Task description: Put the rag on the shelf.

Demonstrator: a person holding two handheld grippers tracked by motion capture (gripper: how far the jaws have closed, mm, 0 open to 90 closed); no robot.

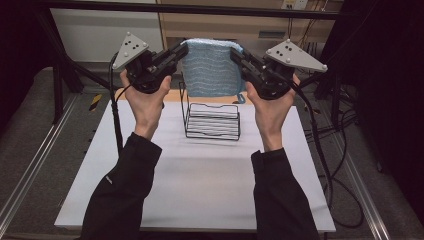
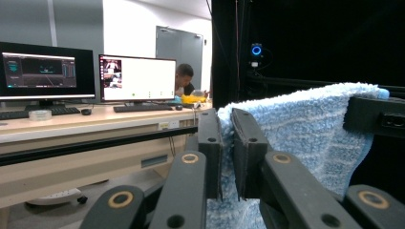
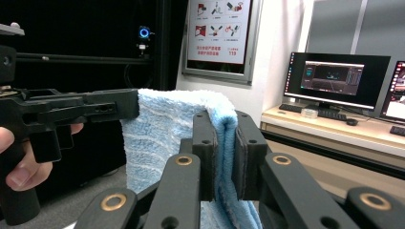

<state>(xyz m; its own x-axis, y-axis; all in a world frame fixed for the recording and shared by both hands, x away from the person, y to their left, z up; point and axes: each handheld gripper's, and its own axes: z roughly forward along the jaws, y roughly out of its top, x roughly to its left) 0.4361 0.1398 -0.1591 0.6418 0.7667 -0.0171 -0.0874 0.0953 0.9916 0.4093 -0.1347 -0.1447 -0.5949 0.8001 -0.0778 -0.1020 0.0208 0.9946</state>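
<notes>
While the person's 2 hands hold the grippers raised above the far half of the table point(image 1: 200, 190), a light blue towel point(image 1: 210, 67) hangs stretched between them. The left gripper point(image 1: 181, 50) pinches the towel's upper left corner, and the right gripper point(image 1: 236, 52) pinches the upper right corner, so the top edge runs nearly level from one to the other and the cloth drops down flat like a curtain.

Seen from the left gripper view, the 2 black jaws stand closed on the towel point(image 2: 305, 124), with a fold of the fluffy cloth squeezed between the pads; farther off at the right edge the right gripper point(image 2: 351, 112) bites the other corner. From the right gripper view, its own jaws are likewise clamped on a doubled edge of the towel point(image 3: 167, 124), and the left gripper point(image 3: 136, 102) shows at the left, holding the far corner, with fingers point(image 3: 24, 171) wrapped round its handle.

Below the towel, a black wire rack point(image 1: 212, 120) stands on the white tabletop, upright, with 2 tall end loops and rows of thin bars between. The towel's lower edge hangs just behind the rack's top, apart from it as far as the high view shows. Dark sleeves point(image 1: 120, 195) come in from the bottom of that view.
</notes>
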